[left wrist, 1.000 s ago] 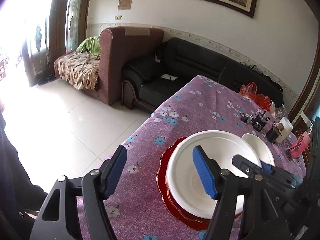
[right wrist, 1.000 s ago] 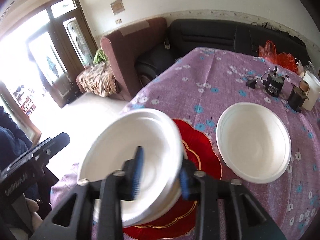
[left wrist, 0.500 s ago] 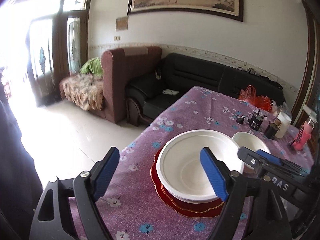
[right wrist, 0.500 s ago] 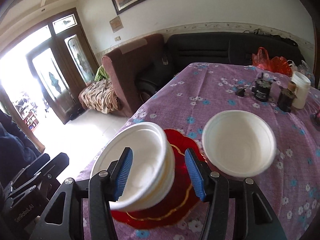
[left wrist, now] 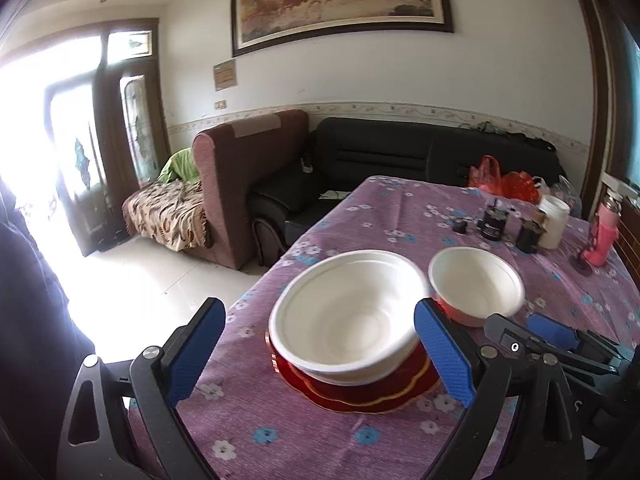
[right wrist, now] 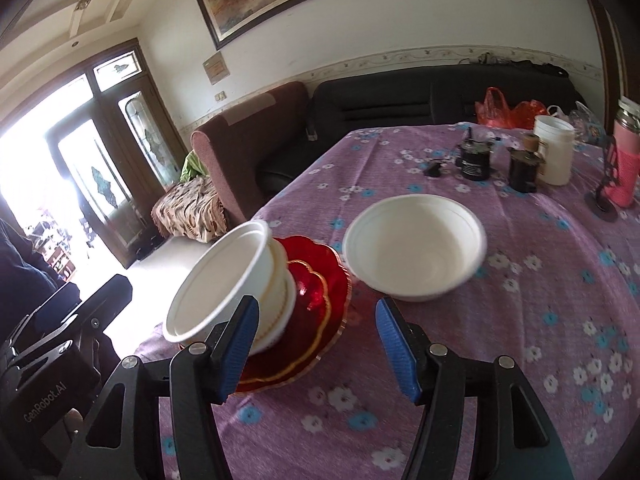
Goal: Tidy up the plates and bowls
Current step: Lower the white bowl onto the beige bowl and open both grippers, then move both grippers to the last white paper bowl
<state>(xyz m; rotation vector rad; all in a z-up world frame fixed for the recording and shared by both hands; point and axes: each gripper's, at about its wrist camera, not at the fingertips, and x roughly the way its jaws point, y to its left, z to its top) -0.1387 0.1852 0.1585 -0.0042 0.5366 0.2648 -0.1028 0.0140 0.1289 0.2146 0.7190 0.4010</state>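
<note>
A stack of white bowls [left wrist: 348, 316] sits on red gold-rimmed plates [left wrist: 360, 394] near the table's left edge. In the right wrist view the white bowl stack [right wrist: 224, 284] leans left on the red plates [right wrist: 320, 292]. A single white bowl [left wrist: 476, 288] [right wrist: 416, 248] stands just to their right. My left gripper [left wrist: 318, 308] is short of the stack, its jaws opening wide and touching nothing. My right gripper [right wrist: 316, 306] is also opening, its pads off the bowls and bare cloth between them. It shows at the right [left wrist: 552, 334] of the left wrist view.
Purple flowered tablecloth [right wrist: 520, 320]. At the far right stand dark jars [right wrist: 474, 160], a white cup [right wrist: 554, 156] and a pink bottle [right wrist: 624, 168], with a red bag [right wrist: 508, 112] behind. Beyond the table's left edge are the floor and sofas [left wrist: 248, 176]. A person's dark sleeve [left wrist: 32, 300] is at left.
My right gripper let go of the bowl stack's rim and drew back. The stack now rests on the red plates. My left gripper opened wider and pulled back too.
</note>
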